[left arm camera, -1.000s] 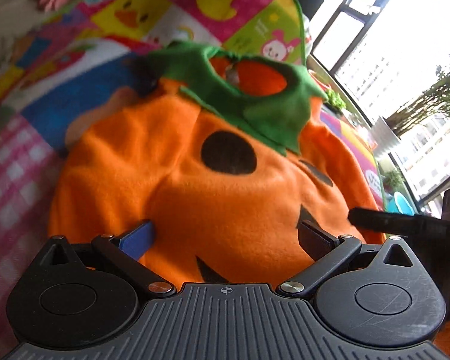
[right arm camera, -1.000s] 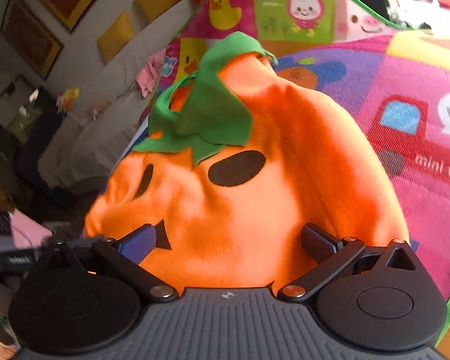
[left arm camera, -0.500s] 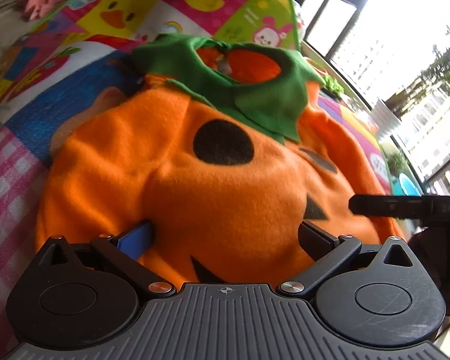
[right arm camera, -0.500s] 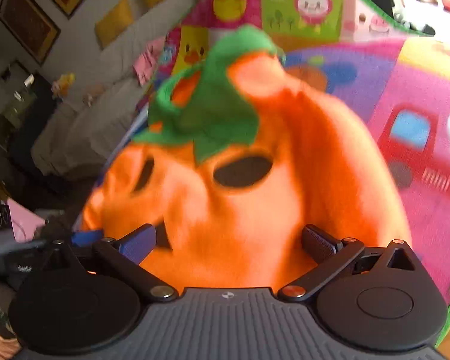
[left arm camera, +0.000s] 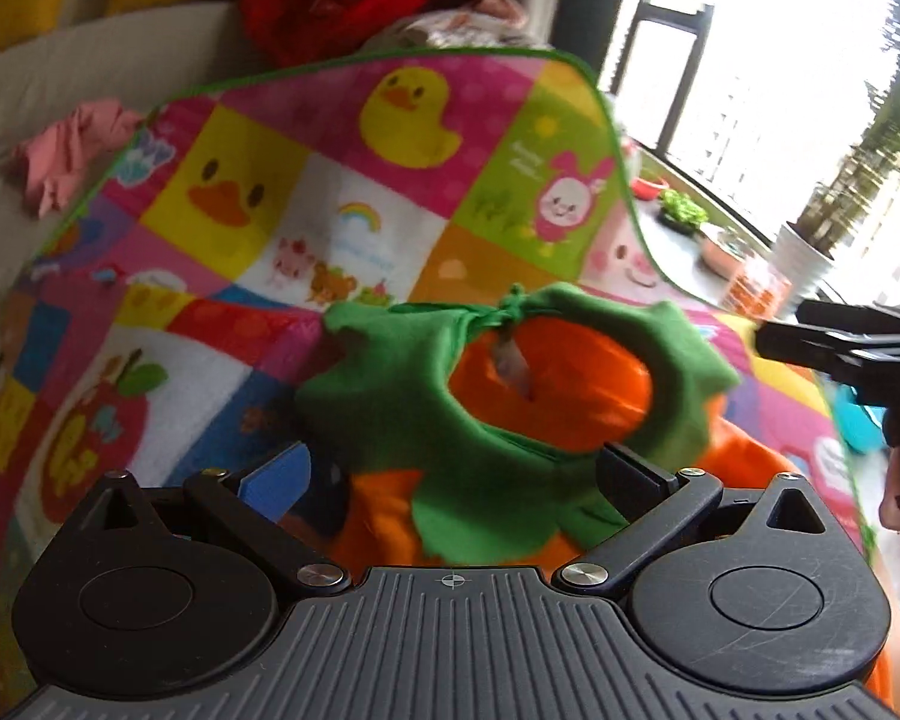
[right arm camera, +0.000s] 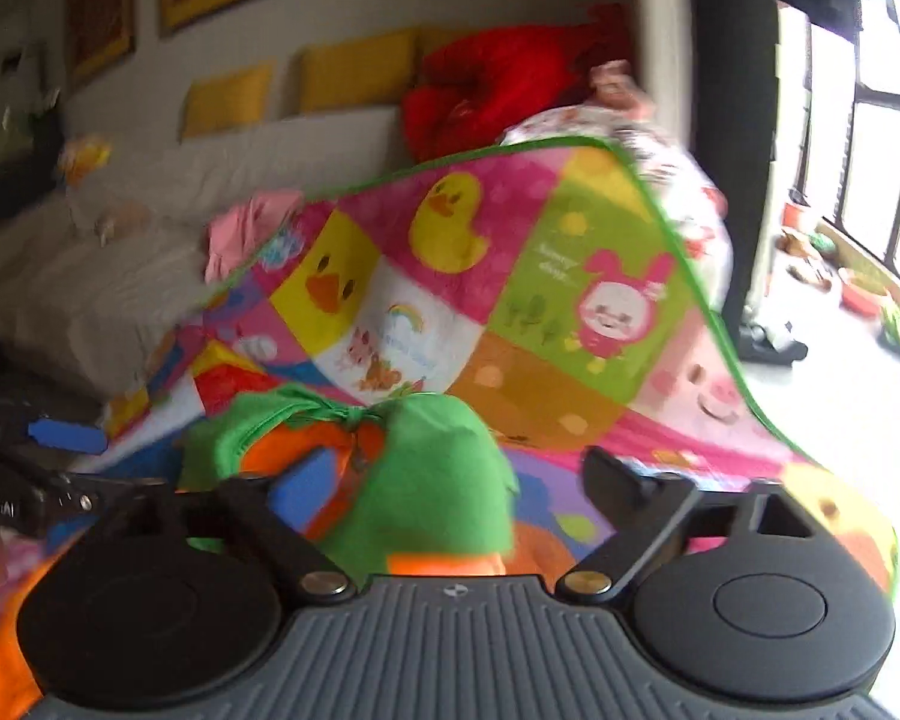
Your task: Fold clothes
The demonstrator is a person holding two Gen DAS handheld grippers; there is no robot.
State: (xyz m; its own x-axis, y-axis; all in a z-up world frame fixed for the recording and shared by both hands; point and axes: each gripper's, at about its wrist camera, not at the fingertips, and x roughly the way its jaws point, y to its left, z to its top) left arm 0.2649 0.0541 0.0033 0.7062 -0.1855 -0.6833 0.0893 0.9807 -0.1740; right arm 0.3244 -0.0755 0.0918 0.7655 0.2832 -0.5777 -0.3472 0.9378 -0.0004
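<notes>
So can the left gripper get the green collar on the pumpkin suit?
Probably yes. The left gripper is open, and the green collar of the pumpkin suit bunches right between its jaws with nothing covering it. The right gripper sits off to the side.

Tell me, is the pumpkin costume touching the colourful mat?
Touching. The left wrist view shows the pumpkin costume lying on the colourful mat, its green collar resting against the mat with no gap.

Pumpkin costume [left arm camera: 498, 420]: matt fuzzy fleece. Play mat [left arm camera: 330, 204]: soft printed cloth. Left gripper [left arm camera: 450, 474]: matt ribbed plastic.
</notes>
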